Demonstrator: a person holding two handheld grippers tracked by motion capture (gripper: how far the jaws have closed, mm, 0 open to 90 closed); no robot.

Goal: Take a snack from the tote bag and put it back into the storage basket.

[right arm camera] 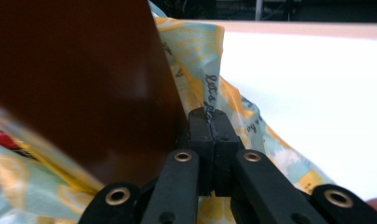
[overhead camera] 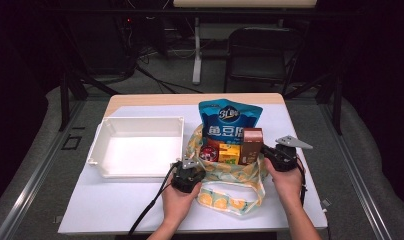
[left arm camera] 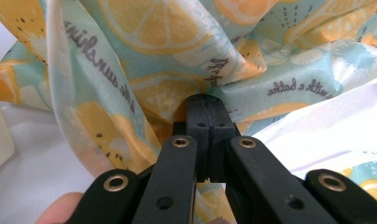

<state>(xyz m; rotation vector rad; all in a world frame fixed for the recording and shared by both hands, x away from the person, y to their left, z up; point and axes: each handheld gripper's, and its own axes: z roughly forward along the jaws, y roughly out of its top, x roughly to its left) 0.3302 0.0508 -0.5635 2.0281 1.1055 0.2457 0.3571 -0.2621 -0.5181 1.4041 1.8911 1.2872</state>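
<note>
A lemon-print cloth bag [overhead camera: 225, 172] lies open on the white table. It holds a blue snack pouch [overhead camera: 229, 125], a brown box [overhead camera: 252, 145], a yellow box [overhead camera: 229, 151] and a red can [overhead camera: 208, 153]. My left gripper [overhead camera: 191, 169] is at the bag's left rim. In the left gripper view its jaws [left arm camera: 206, 100] are shut, pinching a fold of the bag fabric [left arm camera: 144, 56]. My right gripper [overhead camera: 266, 153] is at the right rim, its jaws [right arm camera: 209, 114] shut on the cloth edge [right arm camera: 196, 51] right beside the brown box [right arm camera: 84, 74].
An empty white plastic bin [overhead camera: 140, 120] stands left of the bag, close to my left hand. The bag's strap [overhead camera: 225, 200] trails toward the table's front edge. Behind the table are a black chair [overhead camera: 257, 52] and dark floor.
</note>
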